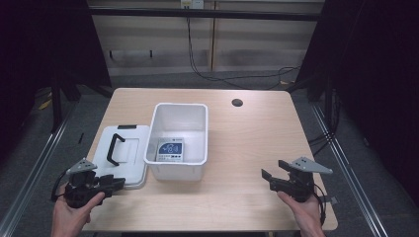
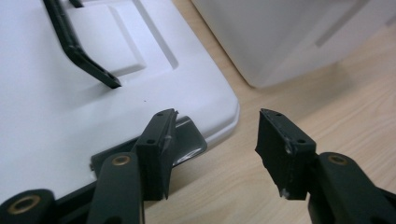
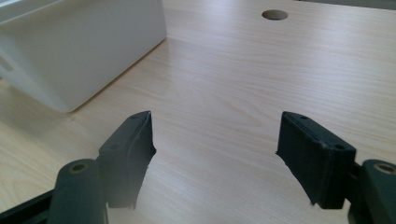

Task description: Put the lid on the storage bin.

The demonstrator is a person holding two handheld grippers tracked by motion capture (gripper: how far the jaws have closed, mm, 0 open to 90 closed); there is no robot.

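A white open bin stands in the middle of the table, with a small blue-and-white box lying on its floor. The bin's white lid lies flat to its left, black handle up. My left gripper is at the lid's near right corner. In the left gripper view it stands open: one jaw hangs over the lid's grey corner latch, the other over bare wood. My right gripper is open at the near right, and its jaws frame bare tabletop.
A round cable hole sits at the table's far right. The bin's wall rises to the left in the right gripper view. Bare wood stretches between the bin and the right gripper. Cables lie on the floor beyond the table.
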